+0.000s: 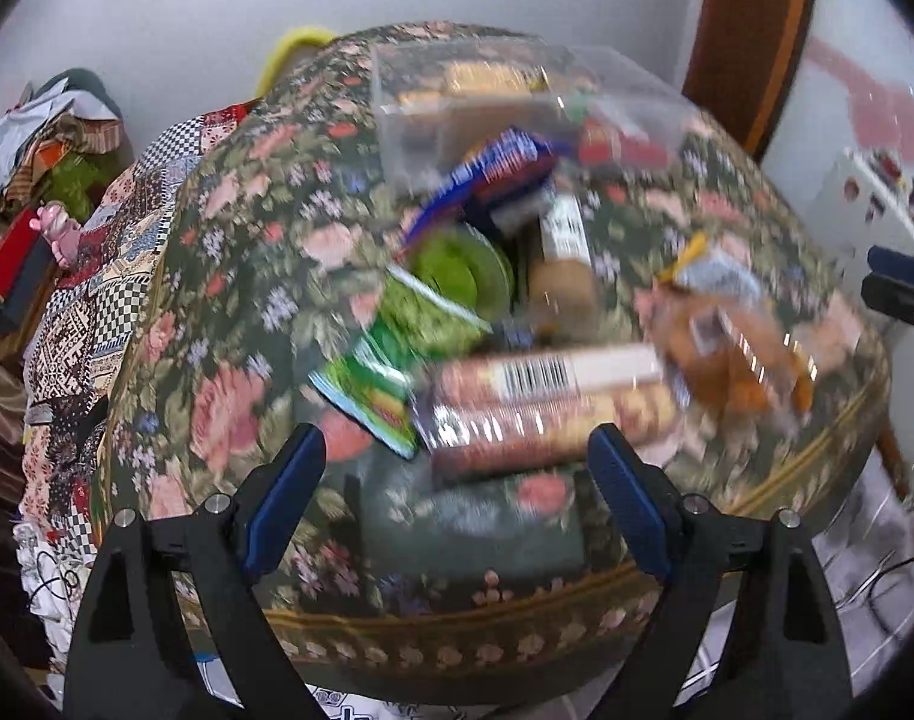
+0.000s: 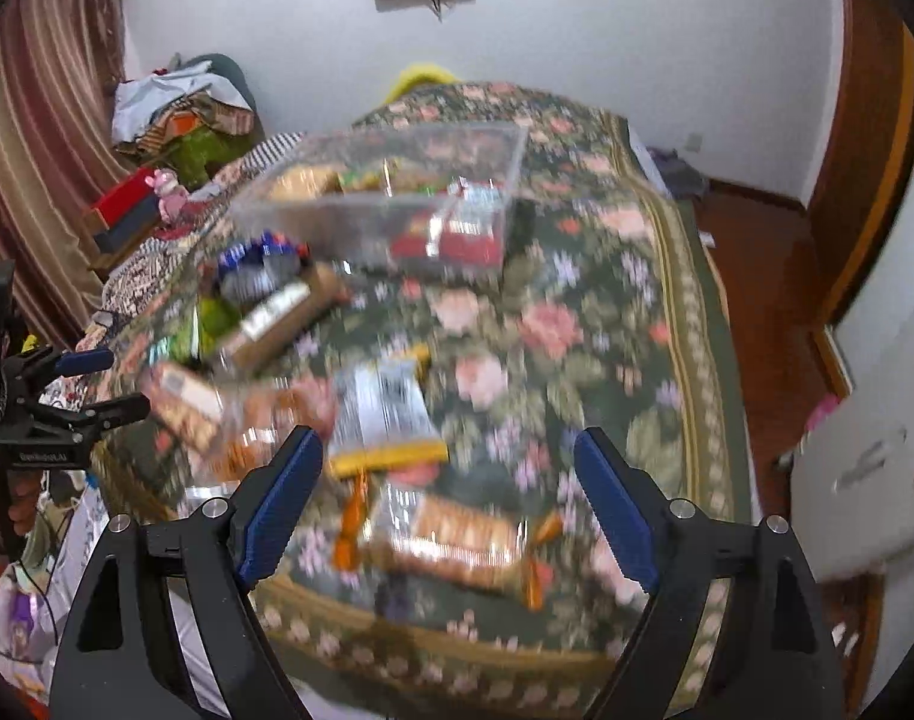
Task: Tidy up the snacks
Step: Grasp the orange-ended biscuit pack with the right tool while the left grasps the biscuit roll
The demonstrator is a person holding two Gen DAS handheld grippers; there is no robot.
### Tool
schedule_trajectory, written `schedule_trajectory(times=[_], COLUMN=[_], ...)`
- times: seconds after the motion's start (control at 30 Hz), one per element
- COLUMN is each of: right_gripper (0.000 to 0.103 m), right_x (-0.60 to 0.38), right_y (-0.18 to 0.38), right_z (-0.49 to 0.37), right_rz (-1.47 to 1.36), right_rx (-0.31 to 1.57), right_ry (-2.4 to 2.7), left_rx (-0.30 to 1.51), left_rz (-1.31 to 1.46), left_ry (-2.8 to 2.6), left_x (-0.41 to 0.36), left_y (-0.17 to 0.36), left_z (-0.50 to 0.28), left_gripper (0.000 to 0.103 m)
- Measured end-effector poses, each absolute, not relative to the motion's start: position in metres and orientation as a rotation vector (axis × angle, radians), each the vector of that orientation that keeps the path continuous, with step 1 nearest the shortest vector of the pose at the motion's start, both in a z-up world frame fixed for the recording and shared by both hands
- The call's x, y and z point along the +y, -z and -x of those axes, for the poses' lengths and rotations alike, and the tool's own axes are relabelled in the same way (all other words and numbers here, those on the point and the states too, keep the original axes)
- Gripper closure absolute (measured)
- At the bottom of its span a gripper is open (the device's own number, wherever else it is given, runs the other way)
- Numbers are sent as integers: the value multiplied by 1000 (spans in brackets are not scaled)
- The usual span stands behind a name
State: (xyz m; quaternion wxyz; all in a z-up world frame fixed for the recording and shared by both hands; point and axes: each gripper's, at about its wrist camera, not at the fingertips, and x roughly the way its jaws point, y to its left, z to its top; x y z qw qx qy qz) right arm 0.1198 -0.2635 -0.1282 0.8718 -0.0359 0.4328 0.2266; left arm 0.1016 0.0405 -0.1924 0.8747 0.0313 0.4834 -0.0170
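The snacks lie scattered on the flowered bed, near of the clear box (image 2: pixel 397 198) that already holds a few. I aim my left tongs (image 1: pixel 457 504), wide and empty, at the long biscuit pack (image 1: pixel 547 414), squaring across its width. My right tongs (image 2: pixel 451 510), wide and empty too, hang over the orange-ended wafer pack (image 2: pixel 451 540).

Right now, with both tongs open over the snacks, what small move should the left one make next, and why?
Probably lower the left tongs onto the long biscuit pack with the barcode: it lies loose just ahead of the open jaws, outside the clear plastic box.
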Motion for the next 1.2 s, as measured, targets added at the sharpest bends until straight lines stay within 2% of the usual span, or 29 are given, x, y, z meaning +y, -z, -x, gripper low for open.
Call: schedule_trajectory(times=[0.2, 0.47, 0.6, 1.03, 1.2], right_gripper=[19, 19, 19, 19, 23], right_x=[-272, -265, -262, -264, -265], right_y=[152, 179, 192, 192, 189], right_z=[-104, -100, -104, -108, -104], right_rz=[63, 80, 57, 9, 16], right_rx=[978, 1062, 1096, 1080, 1091], right_ry=[-468, -492, -494, -517, -542], left_rx=[1028, 952, 971, 1101, 1095], left_rz=[-107, -170, -151, -8, -23], left_ry=[22, 15, 67, 205, 195], left_x=[28, 9, 3, 16, 14], left_y=[207, 194, 196, 212, 219], left_z=[-110, -123, -135, -124, -114], left_gripper=[13, 13, 13, 13, 20])
